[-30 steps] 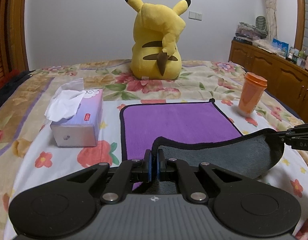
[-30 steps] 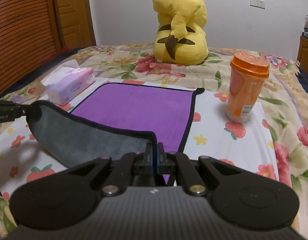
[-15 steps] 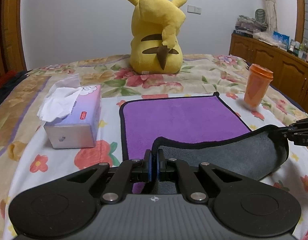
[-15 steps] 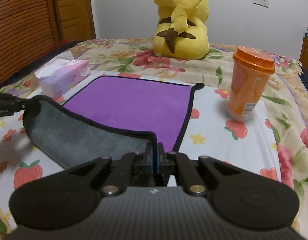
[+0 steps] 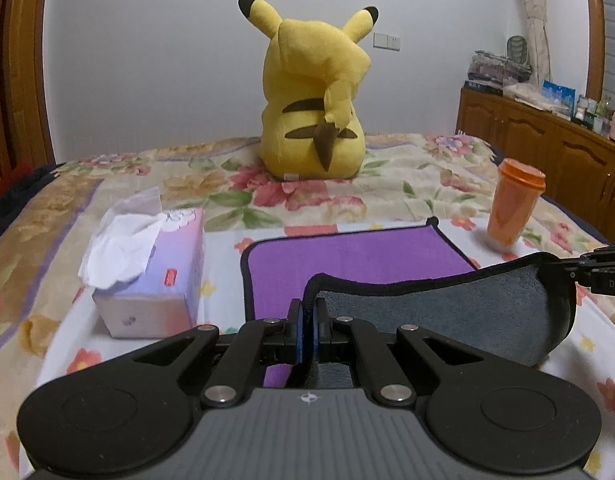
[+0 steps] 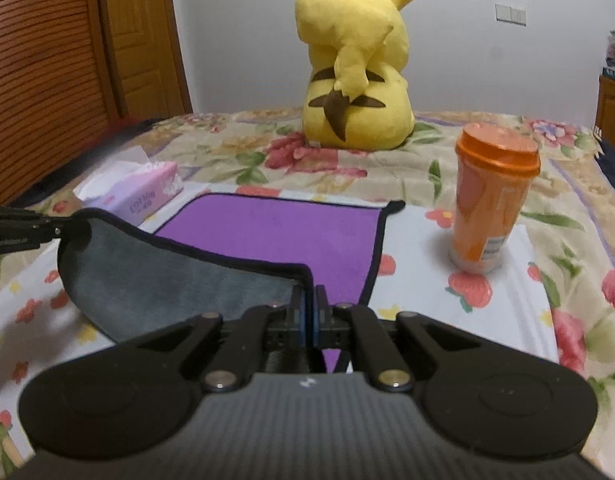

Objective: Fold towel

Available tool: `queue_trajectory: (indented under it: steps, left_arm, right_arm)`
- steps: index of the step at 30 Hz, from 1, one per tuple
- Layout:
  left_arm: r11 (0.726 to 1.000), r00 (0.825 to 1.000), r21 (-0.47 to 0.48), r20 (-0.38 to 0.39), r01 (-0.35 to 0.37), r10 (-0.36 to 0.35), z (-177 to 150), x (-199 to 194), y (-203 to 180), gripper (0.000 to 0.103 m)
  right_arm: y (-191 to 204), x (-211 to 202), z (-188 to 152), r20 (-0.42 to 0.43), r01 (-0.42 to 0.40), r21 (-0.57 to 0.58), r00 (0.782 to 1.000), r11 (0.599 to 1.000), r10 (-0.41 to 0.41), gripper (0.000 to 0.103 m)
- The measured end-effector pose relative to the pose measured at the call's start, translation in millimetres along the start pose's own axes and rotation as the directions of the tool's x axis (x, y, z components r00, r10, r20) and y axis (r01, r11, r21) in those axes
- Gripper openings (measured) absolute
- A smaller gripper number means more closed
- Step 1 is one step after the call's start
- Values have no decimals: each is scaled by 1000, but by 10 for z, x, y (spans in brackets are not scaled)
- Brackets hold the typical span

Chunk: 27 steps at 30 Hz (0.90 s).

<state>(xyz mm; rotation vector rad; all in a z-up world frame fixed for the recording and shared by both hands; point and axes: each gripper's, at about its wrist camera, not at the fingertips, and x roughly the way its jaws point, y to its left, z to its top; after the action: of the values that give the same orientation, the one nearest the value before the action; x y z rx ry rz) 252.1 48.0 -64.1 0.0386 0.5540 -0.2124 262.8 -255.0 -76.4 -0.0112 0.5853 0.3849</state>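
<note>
Left wrist view: left gripper (image 5: pixel 307 322) level, low over the bed (image 5: pixel 407 176), jaws pinched on the near corner of one towel (image 5: pixel 359 256), purple face flat, grey fleece underside lifted. One tissue box (image 5: pixel 155 280), one orange cup (image 5: pixel 513 208), one plush (image 5: pixel 313 96).

Right wrist view: right gripper (image 6: pixel 308 312) level, clamped on the other near corner; left gripper at left edge holds the far end of the raised edge.

Ahead, the flat purple part of the towel (image 5: pixel 347 258) is left open for passage. The way is bounded on the left by the tissue box (image 5: pixel 155 280), just beside the towel, and on the right by the cup (image 6: pixel 493 204), near its corner. The far bed (image 5: pixel 407 168) is blocked by the plush (image 5: pixel 313 96).
</note>
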Motion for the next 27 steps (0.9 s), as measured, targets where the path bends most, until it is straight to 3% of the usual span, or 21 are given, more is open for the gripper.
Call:
queue_trajectory:
  steps: [27]
  left_arm:
    - [999,999,26,44,-28,27,456,443,39,8]
  right_arm:
    - [-12,373,375,72,97,-138,994,986,-88,4]
